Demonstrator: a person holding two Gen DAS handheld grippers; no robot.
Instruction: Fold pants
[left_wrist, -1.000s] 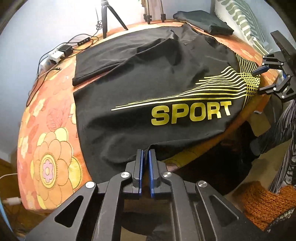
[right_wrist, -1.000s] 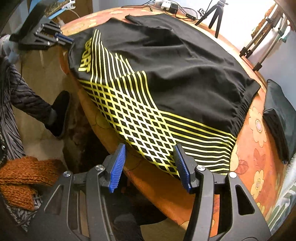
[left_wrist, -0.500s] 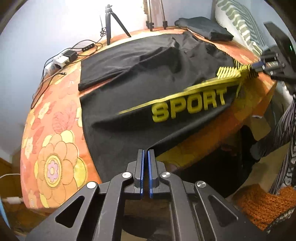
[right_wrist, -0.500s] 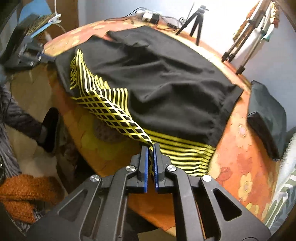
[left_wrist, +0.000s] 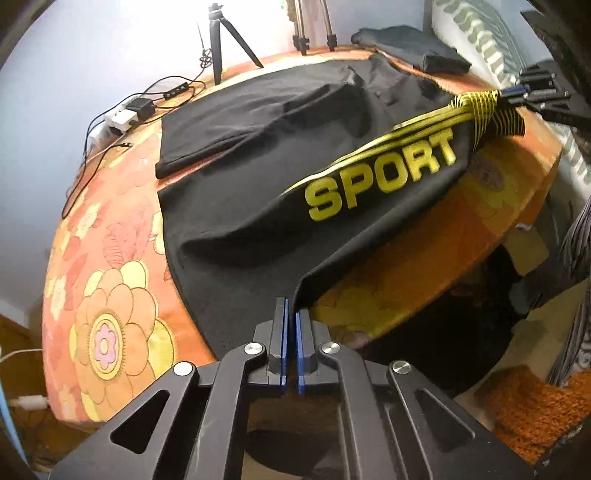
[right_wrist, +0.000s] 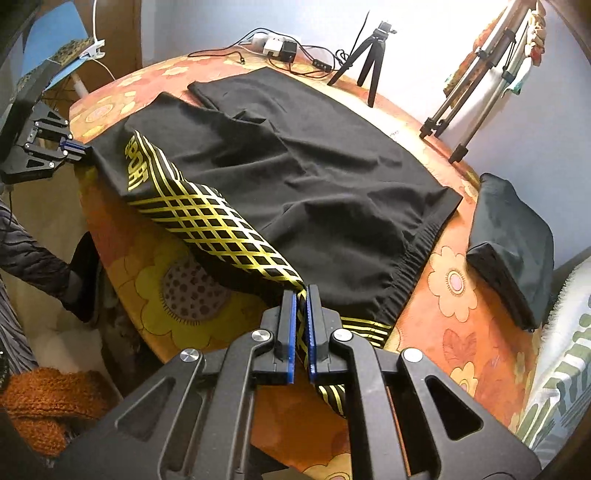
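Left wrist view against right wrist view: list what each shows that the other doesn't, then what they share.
Only the left wrist view shows the SPORT lettering readable face-on. Only the right wrist view shows the elastic waistband and the blue board with its clip. Both show the pants, the small tripod, the folded dark garment, and the left gripper and right gripper pinching the cloth.

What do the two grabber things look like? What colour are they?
Both the left gripper and right gripper are black, with angular frames pierced by triangular cut-outs, round silver screws at the joints and two flat fingers lined with blue pads.
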